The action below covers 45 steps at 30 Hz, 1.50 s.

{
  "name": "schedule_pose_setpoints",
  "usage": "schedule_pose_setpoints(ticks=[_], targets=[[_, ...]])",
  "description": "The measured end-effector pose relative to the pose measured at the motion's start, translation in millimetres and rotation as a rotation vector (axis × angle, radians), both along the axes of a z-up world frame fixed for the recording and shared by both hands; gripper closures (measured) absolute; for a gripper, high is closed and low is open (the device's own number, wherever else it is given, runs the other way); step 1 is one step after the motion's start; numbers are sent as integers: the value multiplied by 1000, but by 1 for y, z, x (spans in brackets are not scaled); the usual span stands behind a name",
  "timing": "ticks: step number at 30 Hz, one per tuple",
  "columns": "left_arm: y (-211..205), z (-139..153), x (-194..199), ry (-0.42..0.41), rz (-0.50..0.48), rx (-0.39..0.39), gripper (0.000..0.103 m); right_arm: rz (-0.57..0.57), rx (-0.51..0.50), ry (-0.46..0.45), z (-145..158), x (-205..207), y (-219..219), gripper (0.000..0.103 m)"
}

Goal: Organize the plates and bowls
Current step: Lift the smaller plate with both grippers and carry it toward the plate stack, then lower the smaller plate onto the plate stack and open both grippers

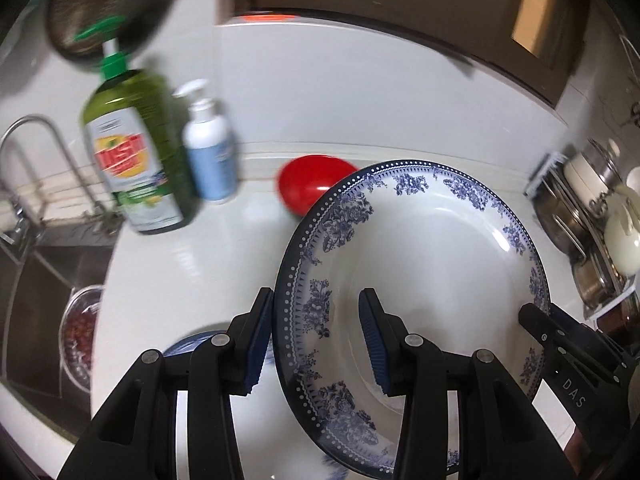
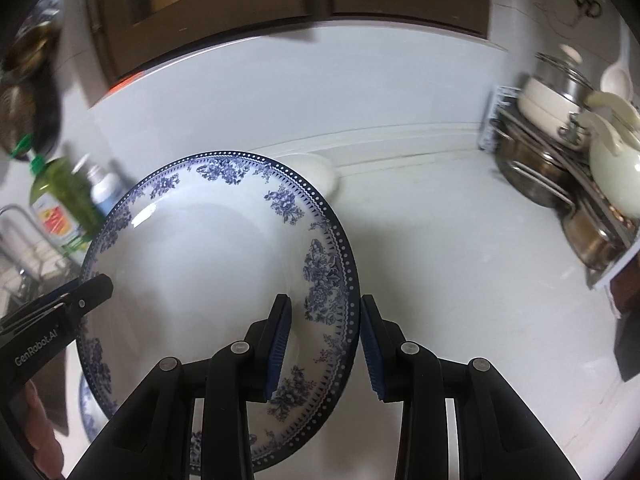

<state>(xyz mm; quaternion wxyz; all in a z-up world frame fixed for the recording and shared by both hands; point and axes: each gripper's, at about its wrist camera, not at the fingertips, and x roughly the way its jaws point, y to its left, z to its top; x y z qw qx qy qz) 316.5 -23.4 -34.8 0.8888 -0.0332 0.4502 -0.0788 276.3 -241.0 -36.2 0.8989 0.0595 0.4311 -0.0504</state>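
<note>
A home kitchen: a steel sink (image 1: 48, 280) and curved tap (image 1: 36, 152) left of the white counter (image 1: 192, 264), stacked steel pots (image 2: 560, 168) at its right.

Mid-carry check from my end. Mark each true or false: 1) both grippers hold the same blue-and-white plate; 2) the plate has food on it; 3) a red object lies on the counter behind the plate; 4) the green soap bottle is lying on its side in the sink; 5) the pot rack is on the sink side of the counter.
1) True: the left gripper and right gripper clamp opposite rims of the plate.
2) False: its surface is bare.
3) True: the red object shows past the rim.
4) False: the green bottle stands on the counter beside the sink.
5) False: the pot rack is at the opposite end.
</note>
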Motion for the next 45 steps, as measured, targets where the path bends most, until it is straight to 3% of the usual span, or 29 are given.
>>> schedule_pose_setpoints(ticks=[11, 22, 45], targets=[[80, -2, -29, 3, 112, -9, 60, 125, -12, -8, 1, -13, 71, 67], [128, -21, -54, 49, 185, -3, 60, 211, -11, 17, -13, -24, 126, 67], [146, -94, -69, 233, 197, 23, 60, 263, -13, 195, -84, -33, 156, 67]])
